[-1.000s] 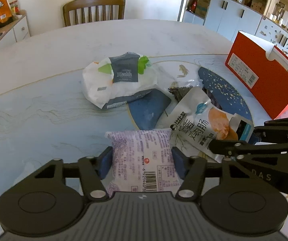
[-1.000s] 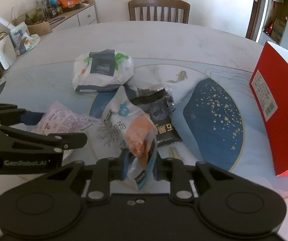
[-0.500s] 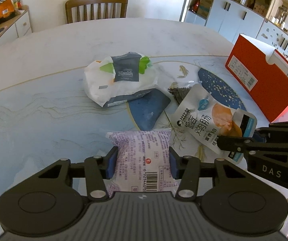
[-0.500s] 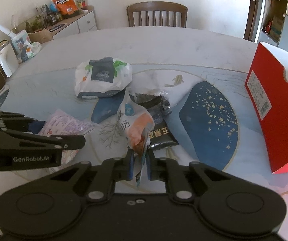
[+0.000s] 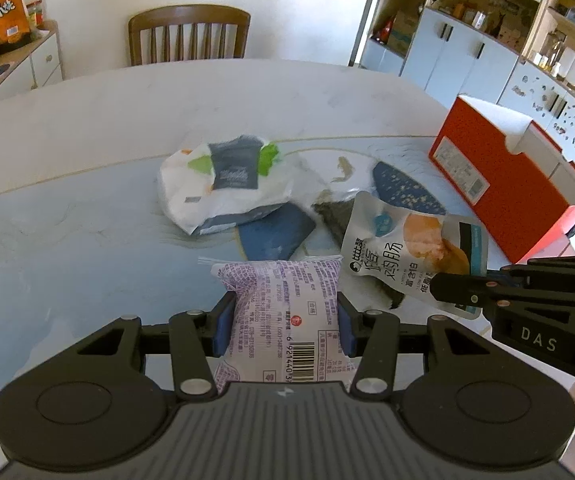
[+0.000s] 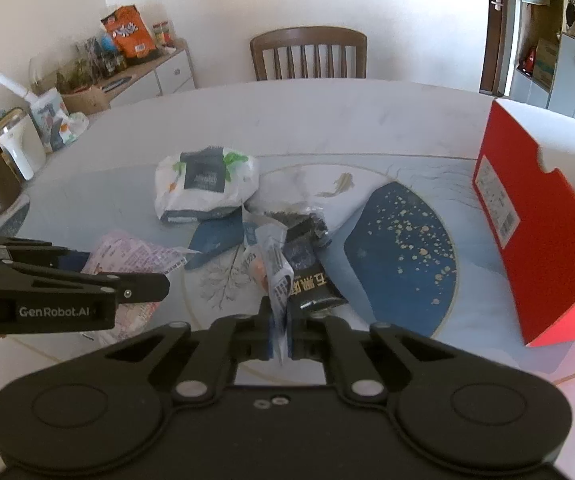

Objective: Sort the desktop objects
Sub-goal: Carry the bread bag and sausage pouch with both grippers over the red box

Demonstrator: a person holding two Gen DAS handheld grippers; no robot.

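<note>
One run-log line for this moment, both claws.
left claw: shut on purple packet | right claw: shut on white pouch edge | red box: open, on table, right side

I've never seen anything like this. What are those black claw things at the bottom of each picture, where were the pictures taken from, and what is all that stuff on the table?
They are hand-held grippers, one per hand, each with a camera looking along its fingers. In the left camera's picture, the left gripper is shut on a purple snack packet. In the right camera's picture, the right gripper pinches a white sausage pouch. On the table lie a white bag and a black packet, with a red box on the right.
</note>
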